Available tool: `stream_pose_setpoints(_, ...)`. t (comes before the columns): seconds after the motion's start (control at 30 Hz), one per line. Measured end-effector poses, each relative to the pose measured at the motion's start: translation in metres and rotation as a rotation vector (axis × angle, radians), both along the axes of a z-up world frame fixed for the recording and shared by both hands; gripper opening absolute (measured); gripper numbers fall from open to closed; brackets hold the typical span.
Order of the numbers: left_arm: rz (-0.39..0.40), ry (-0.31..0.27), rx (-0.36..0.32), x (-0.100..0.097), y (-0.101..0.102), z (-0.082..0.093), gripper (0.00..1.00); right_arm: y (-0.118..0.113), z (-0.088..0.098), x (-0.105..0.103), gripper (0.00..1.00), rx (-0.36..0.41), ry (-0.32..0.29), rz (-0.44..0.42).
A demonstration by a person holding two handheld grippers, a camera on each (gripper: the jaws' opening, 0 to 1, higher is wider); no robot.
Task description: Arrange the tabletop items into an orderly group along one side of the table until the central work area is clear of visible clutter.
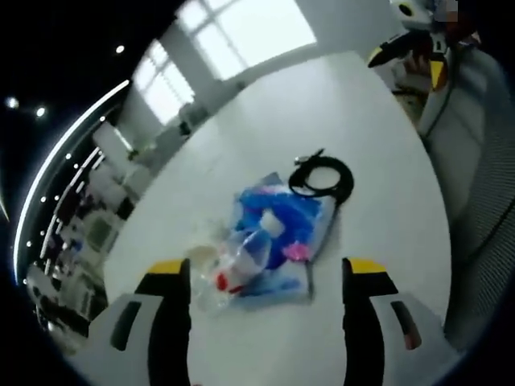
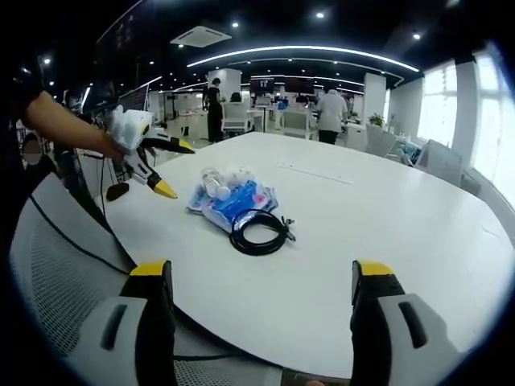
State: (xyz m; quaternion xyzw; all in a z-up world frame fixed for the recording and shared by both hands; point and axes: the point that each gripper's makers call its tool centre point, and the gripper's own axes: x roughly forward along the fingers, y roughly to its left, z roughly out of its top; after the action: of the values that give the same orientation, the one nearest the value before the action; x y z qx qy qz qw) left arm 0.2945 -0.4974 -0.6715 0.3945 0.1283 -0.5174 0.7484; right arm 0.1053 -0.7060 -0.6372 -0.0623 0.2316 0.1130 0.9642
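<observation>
A heap of blue plastic packets (image 1: 278,223) lies on the white table (image 1: 378,121), with a clear bag holding something red and white (image 1: 228,277) at its near end. A coiled black cable (image 1: 322,177) rests just beyond the heap. My left gripper (image 1: 267,269) is open, its yellow-tipped jaws apart in front of the heap and holding nothing. In the right gripper view the same blue packets (image 2: 233,199) and cable (image 2: 259,229) sit left of the table's middle. The left gripper (image 2: 173,169) hovers open beside them in a person's hand. My right gripper (image 2: 260,269) is open and empty at the near table edge.
A grey mesh chair (image 2: 56,265) stands against the table edge on the left, also seen as chair (image 1: 483,201). The right gripper (image 1: 406,64) shows across the table. White tabletop (image 2: 386,217) stretches to the right. Desks, chairs and people (image 2: 330,112) fill the office behind.
</observation>
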Motion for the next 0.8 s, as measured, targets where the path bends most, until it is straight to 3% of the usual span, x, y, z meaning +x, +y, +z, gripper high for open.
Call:
stream_pose_setpoints(0.33, -0.054, -0.018, 0.075, 0.013, -0.006, -0.015, 0.69, 0.000, -0.002, -0.001, 0.90, -0.002, 0.012, 0.001)
stream_pose_setpoints(0.8, -0.079, -0.045, 0.147, 0.033, -0.007, -0.018, 0.64, 0.000, -0.003, -0.001, 0.89, -0.005, 0.020, 0.002)
